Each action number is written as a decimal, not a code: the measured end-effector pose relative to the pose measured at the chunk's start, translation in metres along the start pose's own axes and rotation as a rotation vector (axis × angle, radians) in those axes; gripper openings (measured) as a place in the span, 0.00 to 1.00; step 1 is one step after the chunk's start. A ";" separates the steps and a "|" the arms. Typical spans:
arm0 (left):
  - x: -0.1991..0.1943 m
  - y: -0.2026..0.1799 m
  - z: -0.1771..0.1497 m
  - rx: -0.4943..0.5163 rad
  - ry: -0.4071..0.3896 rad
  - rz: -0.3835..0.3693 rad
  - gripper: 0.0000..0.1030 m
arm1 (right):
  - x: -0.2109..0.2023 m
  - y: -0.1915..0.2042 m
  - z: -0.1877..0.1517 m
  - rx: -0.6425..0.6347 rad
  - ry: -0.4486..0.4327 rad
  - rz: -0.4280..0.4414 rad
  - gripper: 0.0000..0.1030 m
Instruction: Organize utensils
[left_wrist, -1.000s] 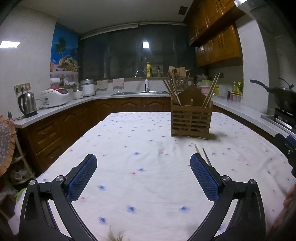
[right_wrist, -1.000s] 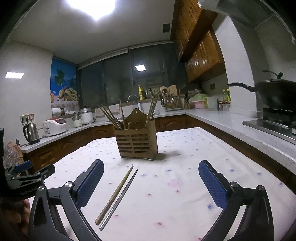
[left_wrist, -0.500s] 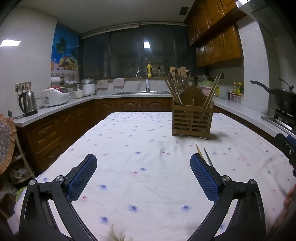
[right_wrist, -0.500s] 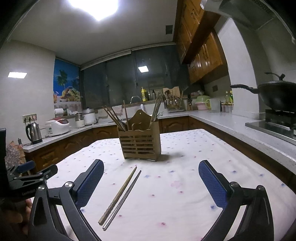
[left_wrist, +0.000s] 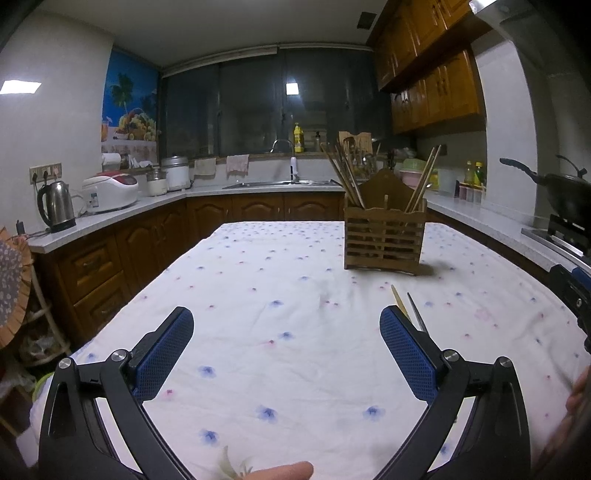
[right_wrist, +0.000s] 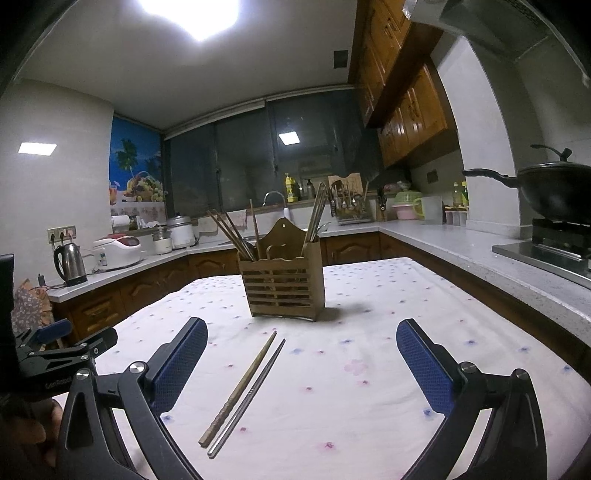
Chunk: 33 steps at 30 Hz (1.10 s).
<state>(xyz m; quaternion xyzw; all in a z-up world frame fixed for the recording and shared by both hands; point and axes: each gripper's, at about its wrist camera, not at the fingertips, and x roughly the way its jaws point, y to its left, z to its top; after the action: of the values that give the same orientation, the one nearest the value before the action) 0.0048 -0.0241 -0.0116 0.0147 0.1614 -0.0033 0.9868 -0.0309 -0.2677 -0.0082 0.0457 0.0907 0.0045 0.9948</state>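
Chopsticks, two of them, lie loose on the flowered tablecloth (right_wrist: 369, 369): a wooden chopstick (right_wrist: 240, 387) and, just beside it, a metal chopstick (right_wrist: 249, 397), nearly parallel. Their long axes run away from the viewer, butt ends near, tips slanting right toward the holder. They lie between the spread fingers of the right gripper (right_wrist: 301, 365), closer to its left finger, and it holds nothing. It looks the nearer and better placed of the two. The left gripper (left_wrist: 286, 354) is also spread and empty; from its view only the tips of the pair show past its right finger, so the pair lies off to its right. Farther back stands the slatted wooden holder (right_wrist: 284, 288), upright, with other chopsticks leaning in its compartments.
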 end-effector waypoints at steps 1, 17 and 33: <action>0.000 0.000 0.000 0.000 -0.001 0.001 1.00 | 0.000 0.000 0.000 0.002 0.000 0.000 1.00; 0.000 0.001 0.000 0.000 0.000 -0.001 1.00 | 0.001 0.000 -0.001 0.001 -0.003 0.008 1.00; -0.004 0.000 0.000 0.000 0.001 -0.006 1.00 | -0.001 0.002 0.001 0.002 -0.008 0.019 1.00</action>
<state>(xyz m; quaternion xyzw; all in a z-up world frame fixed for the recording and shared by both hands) 0.0015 -0.0243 -0.0102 0.0141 0.1620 -0.0064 0.9867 -0.0319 -0.2660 -0.0072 0.0476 0.0865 0.0136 0.9950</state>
